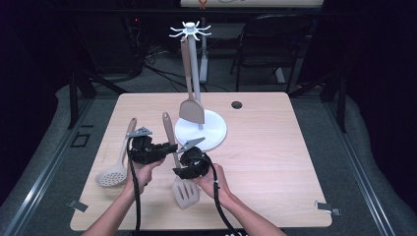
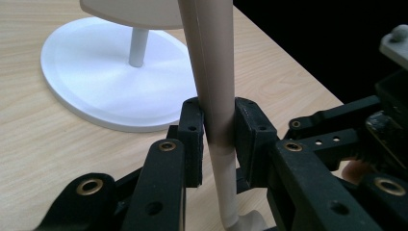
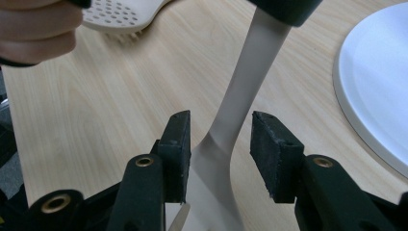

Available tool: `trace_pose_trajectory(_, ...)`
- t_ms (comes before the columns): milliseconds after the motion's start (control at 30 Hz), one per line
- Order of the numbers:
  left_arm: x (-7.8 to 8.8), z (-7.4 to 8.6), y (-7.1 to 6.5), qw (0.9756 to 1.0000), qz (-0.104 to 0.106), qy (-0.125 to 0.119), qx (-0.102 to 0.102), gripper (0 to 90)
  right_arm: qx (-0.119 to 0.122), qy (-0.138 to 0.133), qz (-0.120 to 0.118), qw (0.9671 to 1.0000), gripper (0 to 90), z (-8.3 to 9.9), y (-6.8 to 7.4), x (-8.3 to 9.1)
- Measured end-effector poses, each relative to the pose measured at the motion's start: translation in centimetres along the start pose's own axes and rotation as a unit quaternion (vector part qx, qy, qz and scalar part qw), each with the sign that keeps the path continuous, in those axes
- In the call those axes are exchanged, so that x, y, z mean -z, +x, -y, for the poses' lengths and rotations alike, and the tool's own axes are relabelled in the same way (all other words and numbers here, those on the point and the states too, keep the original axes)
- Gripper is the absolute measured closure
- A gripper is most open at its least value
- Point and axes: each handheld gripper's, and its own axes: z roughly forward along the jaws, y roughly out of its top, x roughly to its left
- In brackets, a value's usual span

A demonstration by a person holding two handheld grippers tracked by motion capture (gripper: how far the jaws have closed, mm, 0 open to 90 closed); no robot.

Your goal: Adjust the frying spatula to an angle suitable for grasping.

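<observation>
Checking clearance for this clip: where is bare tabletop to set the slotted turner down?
Free: wooden table right of the white round stand base, and the far left corner. Crowded: near left, where beige slotted turner, perforated skimmer and both grippers cluster.

On the worktop (image 1: 275, 162), the utensil stand (image 1: 200, 130) is sitting toward the back with a spatula (image 1: 192, 110) hanging from it, the skimmer (image 1: 114, 172) is lying at the left, and the slotted turner (image 1: 183, 189) is reaching between the left tool (image 1: 169, 146) and right tool (image 1: 178, 169).
</observation>
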Motion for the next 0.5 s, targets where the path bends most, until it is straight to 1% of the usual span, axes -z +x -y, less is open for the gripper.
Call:
trace_pose_trajectory(67, 0.0, 0.0, 0.1, 1.0, 0.001, 0.0, 0.003, 74.2, 0.0, 0.0, -0.002, 1.0, 67.0, 0.0, -0.1, -0.5)
trace_pose_trajectory(133, 0.0, 0.0, 0.1, 1.0, 0.003, 0.001, 0.005, 74.2, -0.002, 0.003, -0.005, 1.0, 68.7, 0.1, -0.2, -0.5)
trace_pose_trajectory(167, 0.0, 0.1, 0.3, 0.9999, 0.007, -0.001, 0.01, 74.2, -0.005, 0.004, -0.006, 1.0, 70.5, 0.1, -0.3, -0.5)
trace_pose_trajectory(233, 0.1, 0.1, 0.4, 0.9999, 0.01, -0.001, 0.012, 74.2, -0.008, 0.001, -0.008, 0.9999, 71.7, 0.1, -0.4, -0.5)
trace_pose_trajectory(267, 0.1, 0.1, 0.4, 0.9999, 0.012, -0.002, 0.012, 74.2, -0.02, -0.004, -0.014, 0.9997, 73.5, 0.2, -0.6, -0.4)
trace_pose_trajectory(333, 0.1, 0.0, 0.2, 0.9998, 0.016, -0.006, 0.007, 74.1, -0.031, -0.009, -0.021, 0.9993, 74.9, 0.3, -0.9, -0.2)
trace_pose_trajectory(367, 0.1, 0.0, 0.2, 0.9998, 0.016, -0.006, 0.007, 74.0, -0.031, -0.009, -0.021, 0.9993, 74.9, 0.3, -0.9, -0.2)
trace_pose_trajectory(500, -0.1, -0.1, -0.2, 0.9997, 0.025, -0.007, -0.002, 73.4, -0.048, -0.015, -0.028, 0.9984, 77.0, 0.5, -1.3, 0.4)
